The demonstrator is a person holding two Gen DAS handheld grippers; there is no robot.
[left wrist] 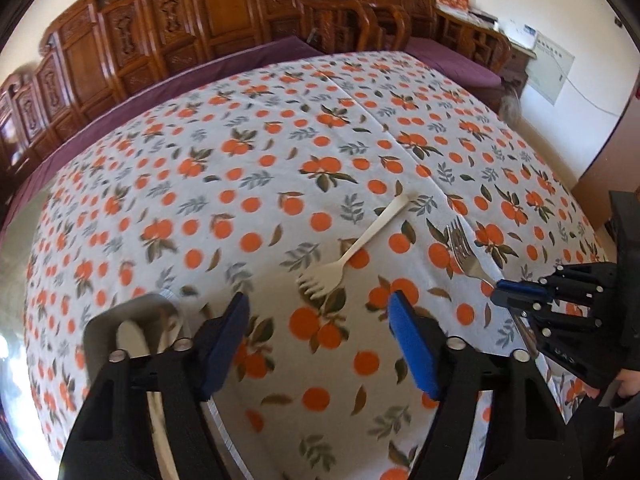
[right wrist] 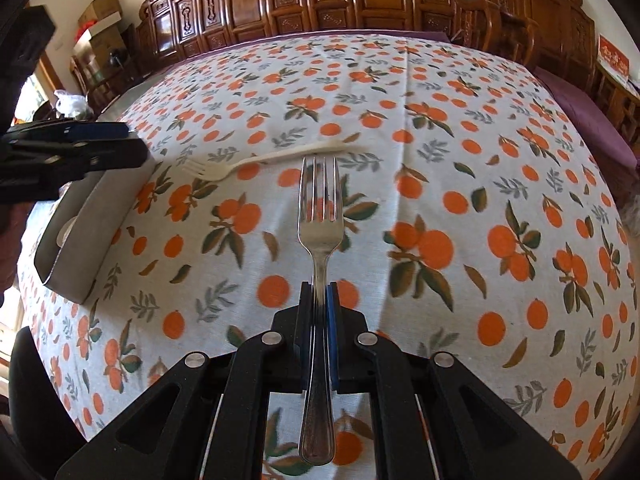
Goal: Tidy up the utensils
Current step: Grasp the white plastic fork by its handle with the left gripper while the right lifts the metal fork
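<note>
Steel fork (right wrist: 319, 236), stiff and slippery, clamped mid-handle by right gripper (right wrist: 319, 300); left gripper (left wrist: 318, 344) gapes wide (empty) near plastic fork (left wrist: 352, 250).

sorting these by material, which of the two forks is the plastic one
The cream plastic fork lying loose on the tablecloth. The other, a shiny metal fork, is clamped in the right tongs.

White tablecloth (right wrist: 440, 152) printed with oranges; cream fork (right wrist: 256, 158), silver fork (right wrist: 320, 216).
</note>
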